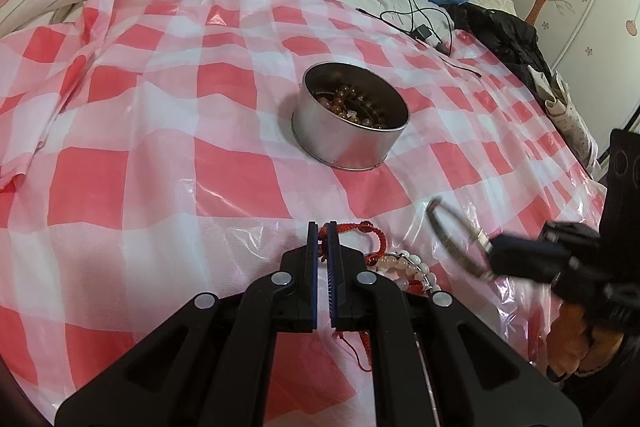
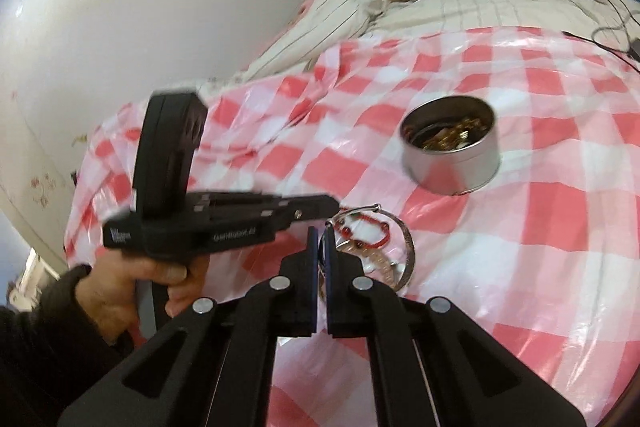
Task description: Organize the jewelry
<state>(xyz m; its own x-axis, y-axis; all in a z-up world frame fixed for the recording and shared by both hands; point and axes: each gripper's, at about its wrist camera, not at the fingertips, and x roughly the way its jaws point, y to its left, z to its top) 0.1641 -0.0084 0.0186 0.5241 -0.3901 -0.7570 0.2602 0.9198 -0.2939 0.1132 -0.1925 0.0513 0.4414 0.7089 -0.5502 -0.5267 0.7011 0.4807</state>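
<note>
Silver bangle (image 1: 456,239): rigid, light, slick metal, likely best pinched across its band; our right gripper (image 1: 490,259) is clamped on its edge, lifted near the tin (image 1: 344,143). Left gripper (image 1: 323,235) is closed on soft red cord bracelet (image 1: 372,233) on the cloth.

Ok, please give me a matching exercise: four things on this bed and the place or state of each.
Things:
1 silver bangle
2 round tin
3 red cord bracelet
4 black cable

Places or states:
a holds brown beads
b far edge of the checked cloth
c in the right gripper
d by the left gripper tips

Pairs: 1-c, 2-a, 3-d, 4-b
</note>
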